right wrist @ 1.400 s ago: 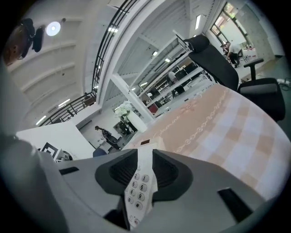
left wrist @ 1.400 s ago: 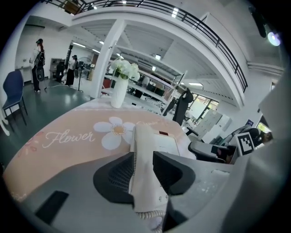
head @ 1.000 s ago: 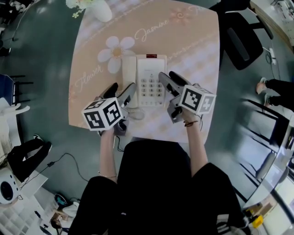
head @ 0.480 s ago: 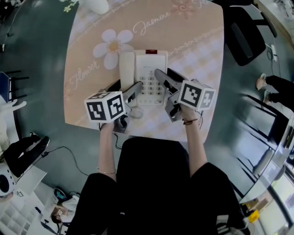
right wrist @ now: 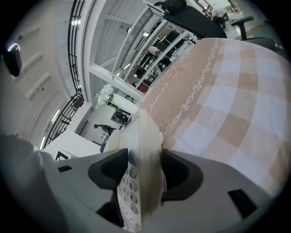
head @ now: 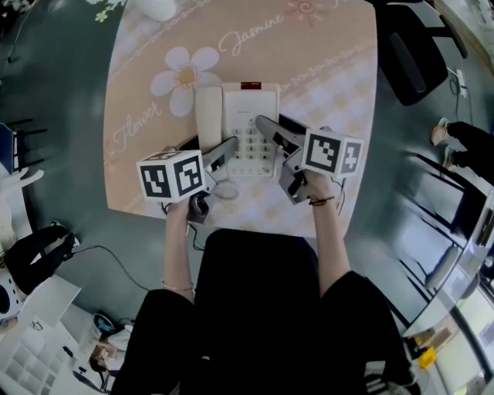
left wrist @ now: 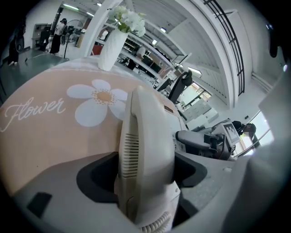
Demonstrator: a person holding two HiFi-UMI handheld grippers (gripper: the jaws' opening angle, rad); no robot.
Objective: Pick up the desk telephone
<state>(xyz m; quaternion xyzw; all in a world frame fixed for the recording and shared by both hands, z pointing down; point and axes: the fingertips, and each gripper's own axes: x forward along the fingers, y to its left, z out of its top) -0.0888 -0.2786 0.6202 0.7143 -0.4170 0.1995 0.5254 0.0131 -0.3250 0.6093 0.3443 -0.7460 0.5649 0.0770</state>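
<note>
Cream telephone [head: 248,114]; peach checked, daisy-printed tablecloth [head: 332,92]

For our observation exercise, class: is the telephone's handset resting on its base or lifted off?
Resting on it: the handset lies flat along the left side of the base in the head view.

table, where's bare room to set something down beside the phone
Free: bare table right of the telephone, to the edge; far strip beyond it, right of the vase; left side over the daisy print. Crowded: near edge, left tool, jaws just opened, round the handset, right tool, jaws just closing, astride the telephone's right side, coiled cord beside them.
</note>
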